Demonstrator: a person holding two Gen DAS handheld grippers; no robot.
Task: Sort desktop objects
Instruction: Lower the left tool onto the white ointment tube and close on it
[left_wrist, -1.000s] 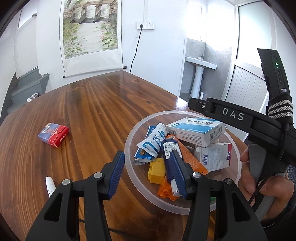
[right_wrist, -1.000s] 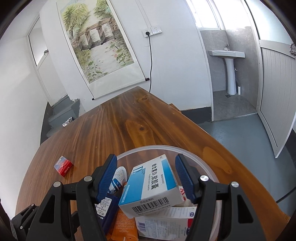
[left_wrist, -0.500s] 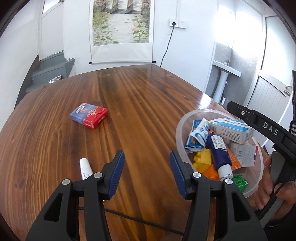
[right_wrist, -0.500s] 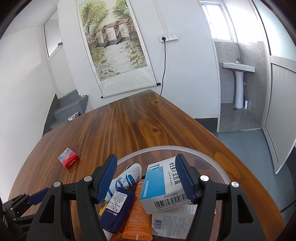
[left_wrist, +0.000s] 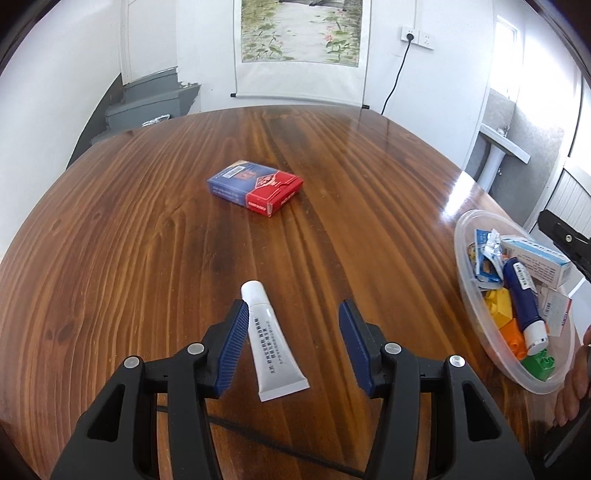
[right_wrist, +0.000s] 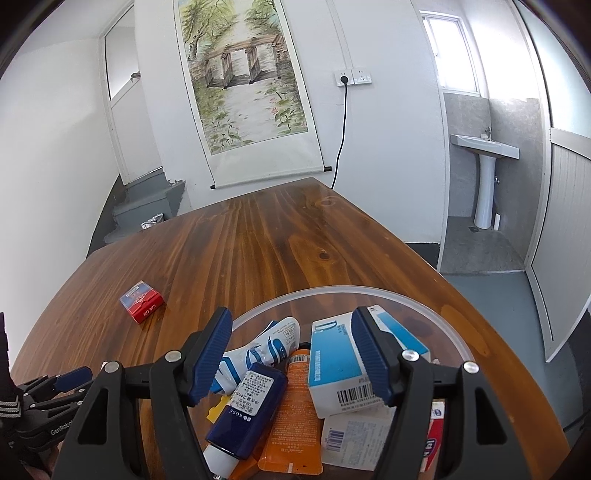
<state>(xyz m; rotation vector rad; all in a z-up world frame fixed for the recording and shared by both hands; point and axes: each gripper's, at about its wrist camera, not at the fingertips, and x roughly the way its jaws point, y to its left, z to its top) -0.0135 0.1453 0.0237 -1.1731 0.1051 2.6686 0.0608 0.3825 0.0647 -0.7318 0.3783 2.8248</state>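
A white tube (left_wrist: 271, 354) lies on the wooden table (left_wrist: 147, 258). My left gripper (left_wrist: 293, 310) hangs open above it, and the tube sits close by the left finger, untouched. Further back lies a red and blue card box (left_wrist: 256, 186). My right gripper (right_wrist: 291, 317) is over the clear plastic bowl (right_wrist: 332, 290) and its jaws are opening. A blue and white medicine box (right_wrist: 332, 354) rests in the bowl between them, and the pads do not press on it. Beside it lie a dark blue tube (right_wrist: 251, 406) and an orange tube (right_wrist: 295, 417).
The bowl (left_wrist: 461, 236) stands near the table's right edge and also holds a crumpled sachet (left_wrist: 487, 258), yellow, orange and green bricks (left_wrist: 502, 314) and another white box. A hand (left_wrist: 576, 373) grips the right tool beside it. A black cable (left_wrist: 258, 432) crosses the near table.
My left gripper has swung left, away from the bowl, and come down over the white tube. The right gripper has rolled a little above the bowl with its jaws slightly wider.
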